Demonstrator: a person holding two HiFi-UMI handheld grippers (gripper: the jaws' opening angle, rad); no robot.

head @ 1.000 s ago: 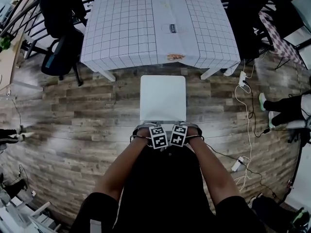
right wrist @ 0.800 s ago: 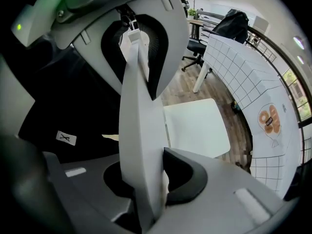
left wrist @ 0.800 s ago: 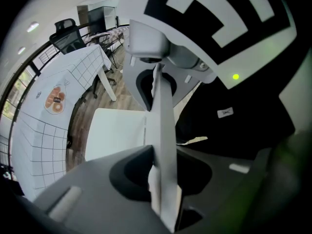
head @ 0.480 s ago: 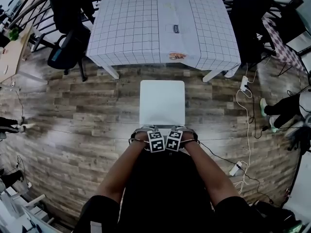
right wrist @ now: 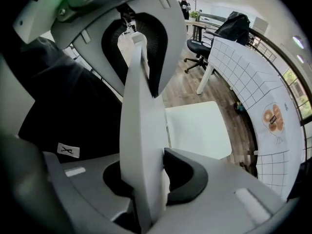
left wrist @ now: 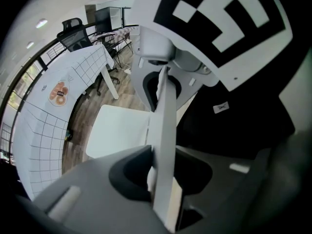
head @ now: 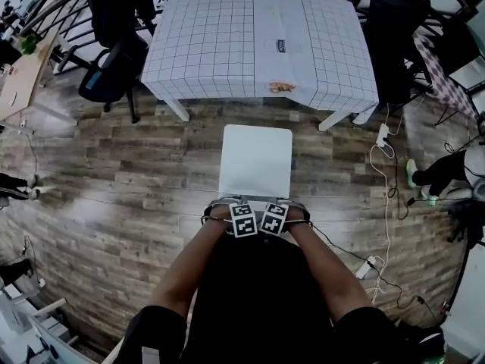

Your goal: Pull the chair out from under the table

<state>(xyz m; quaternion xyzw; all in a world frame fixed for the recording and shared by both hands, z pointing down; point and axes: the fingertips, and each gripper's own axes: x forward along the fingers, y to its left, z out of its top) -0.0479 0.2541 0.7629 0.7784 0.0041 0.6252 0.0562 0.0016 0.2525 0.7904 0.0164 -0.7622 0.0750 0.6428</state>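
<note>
Head view: white square-seat chair [head: 255, 161] at frame centre on wood-plank floor [head: 114, 180], fully clear of rectangular table with white grid-print cloth [head: 227, 44] at top. My left gripper [head: 244, 220] and right gripper [head: 274, 218] sit side by side at chair's lower edge.
Left gripper view: my jaws clamped on thin white backrest panel [left wrist: 165, 130], seat at left-centre.
Right gripper view: my jaws clamped on same panel, seat right of centre.

Even, bright indoor light; centres sharp, edges heavily fisheye-bent, with dark vignetted corners.
</note>
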